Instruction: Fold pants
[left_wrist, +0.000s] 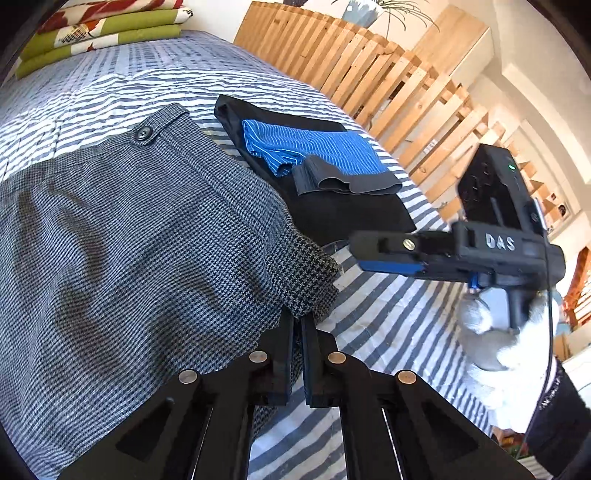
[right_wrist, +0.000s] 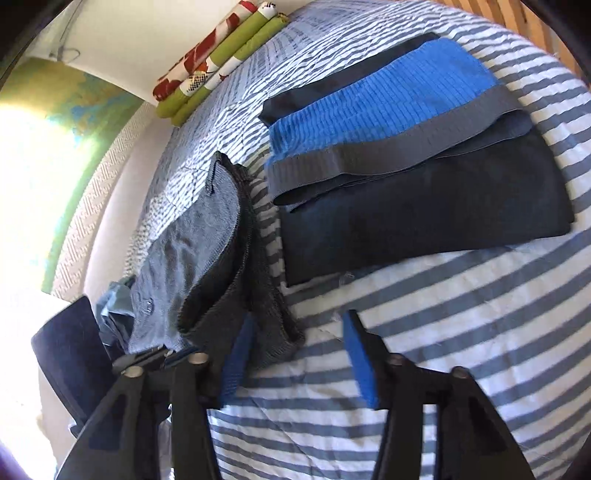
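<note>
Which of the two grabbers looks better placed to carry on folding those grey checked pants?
Left. The left gripper is shut on the grey checked pants at their hem. The right gripper is open beside that hem, gripping nothing.

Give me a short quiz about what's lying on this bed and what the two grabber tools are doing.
1. True or false: the right gripper stands open.
2. What lies on the folded black garment? A) blue striped underwear B) a towel C) socks
3. What has the left gripper pinched?

Key
1. True; nothing sits between its fingers.
2. A, the blue striped underwear.
3. The edge of the grey checked pants.
</note>
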